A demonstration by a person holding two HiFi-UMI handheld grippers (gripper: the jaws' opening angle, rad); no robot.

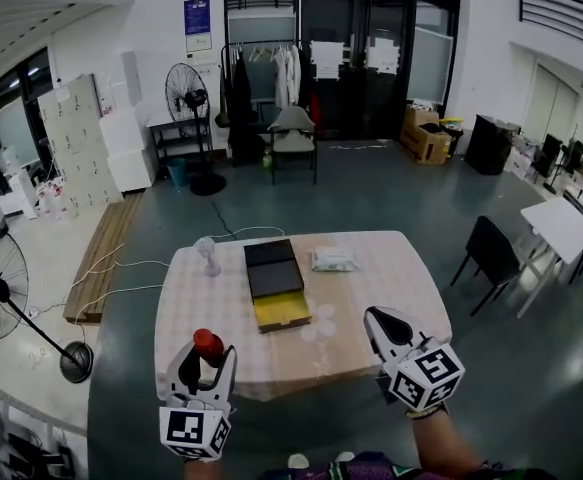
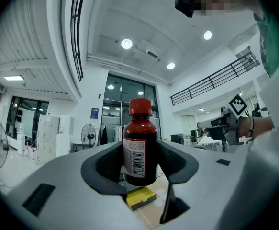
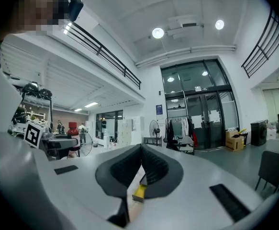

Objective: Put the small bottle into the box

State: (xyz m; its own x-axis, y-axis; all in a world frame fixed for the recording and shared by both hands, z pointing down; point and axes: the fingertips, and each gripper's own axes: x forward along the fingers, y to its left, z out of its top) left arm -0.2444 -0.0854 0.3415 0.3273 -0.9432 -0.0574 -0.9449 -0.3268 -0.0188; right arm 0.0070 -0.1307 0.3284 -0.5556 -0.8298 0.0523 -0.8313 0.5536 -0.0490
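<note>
Tabletop [image 1: 371, 298] holds one open box [image 1: 276, 280]; left tongs [image 1: 208, 360] clamp the one small bottle [image 2: 140, 145]; right tongs [image 3: 140, 150] closed, empty.

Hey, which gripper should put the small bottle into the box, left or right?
Left. The left gripper is clamped on the upright small bottle, and the box lies on the table ahead of it. The right gripper is shut and holds nothing.

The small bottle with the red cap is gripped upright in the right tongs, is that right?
No. The small bottle is gripped upright in the left tongs, not the right, as the left gripper view shows. The right tongs are shut on nothing.
</note>
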